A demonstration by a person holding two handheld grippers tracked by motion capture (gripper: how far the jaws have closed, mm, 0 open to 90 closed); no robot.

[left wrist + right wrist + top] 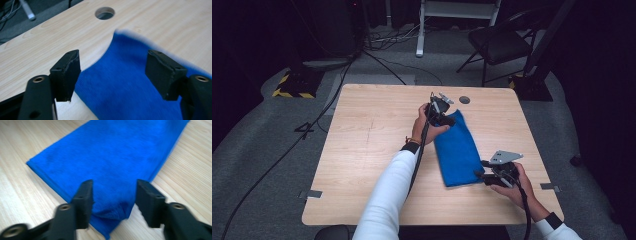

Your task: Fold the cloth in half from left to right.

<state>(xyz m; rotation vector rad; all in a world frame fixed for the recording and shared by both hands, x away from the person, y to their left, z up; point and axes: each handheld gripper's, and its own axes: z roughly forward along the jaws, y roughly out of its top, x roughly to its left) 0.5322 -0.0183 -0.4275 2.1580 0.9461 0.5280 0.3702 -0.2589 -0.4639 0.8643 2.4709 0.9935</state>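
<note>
While both pairs of fingers stand parted, a folded blue cloth [457, 150] lies flat on the pale wooden table [362, 150], stretched as a long strip between the two grippers. It is a deep, even blue with a soft, slightly fuzzy nap, and no pattern or label shows on it.

The left gripper [441, 116] is at the cloth's far end. In the left gripper view its fingers [67, 75] are spread wide, with nothing pressed between them: the cloth [120, 85] spans the gap just beyond the fingers and passes under the right-hand one, while the left-hand finger sits over bare wood at the cloth's edge. That edge curves inward ahead of the fingers, and the far corner looks blurred. Beyond it, well ahead of the fingers, is a round hole [105, 13] in the table.

The right gripper [484, 176] is at the cloth's near end. In the right gripper view its fingers [85, 200] are also apart and grip nothing; the near corner of the cloth [110, 170] lies between them, slightly bunched and puckered, with stacked layers visible along the left-hand edge. From there the cloth runs smoothly away ahead of the fingers.
</note>
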